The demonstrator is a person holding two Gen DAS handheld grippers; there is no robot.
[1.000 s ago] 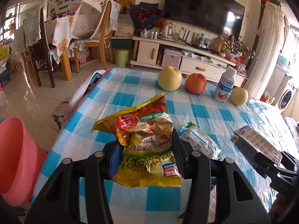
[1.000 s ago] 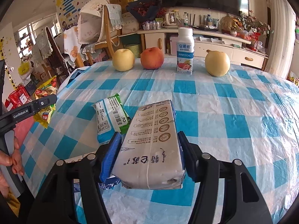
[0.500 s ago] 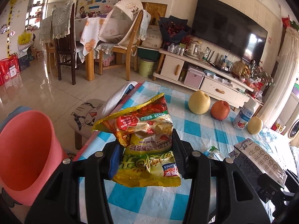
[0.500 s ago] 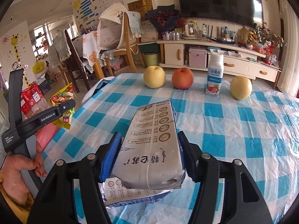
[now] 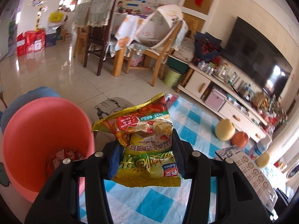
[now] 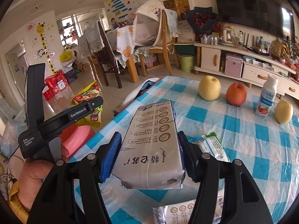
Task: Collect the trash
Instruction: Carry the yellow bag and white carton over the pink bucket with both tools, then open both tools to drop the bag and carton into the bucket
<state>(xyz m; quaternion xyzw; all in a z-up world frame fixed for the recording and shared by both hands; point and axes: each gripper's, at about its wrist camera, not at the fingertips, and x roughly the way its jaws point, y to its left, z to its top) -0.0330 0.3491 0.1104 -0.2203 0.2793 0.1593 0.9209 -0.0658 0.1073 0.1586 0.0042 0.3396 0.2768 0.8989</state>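
Note:
My left gripper (image 5: pixel 146 158) is shut on a yellow and red snack bag (image 5: pixel 144 145), held in the air at the table's left edge. A pink bin (image 5: pixel 37 141) stands on the floor just left of it, with red wrappers inside. My right gripper (image 6: pixel 149 155) is shut on a grey milk carton (image 6: pixel 151 145) above the checked table (image 6: pixel 252 140). In the right wrist view the left gripper (image 6: pixel 56 119) shows at the left, a hand around its handle, with the snack bag (image 6: pixel 87 100) over the pink bin (image 6: pixel 78 138).
On the table lie a green and white wrapper (image 6: pixel 211 145), a second carton (image 6: pixel 177 212) near the front edge, two pears (image 6: pixel 209 87), an apple (image 6: pixel 236 94) and a yoghurt bottle (image 6: pixel 266 99). Chairs (image 5: pixel 97 43) and a TV cabinet (image 5: pixel 224 97) stand beyond.
My left gripper has swung left off the table with the snack bag, bringing the pink bin closer and showing its inside. My right gripper has lifted and turned left with the carton.

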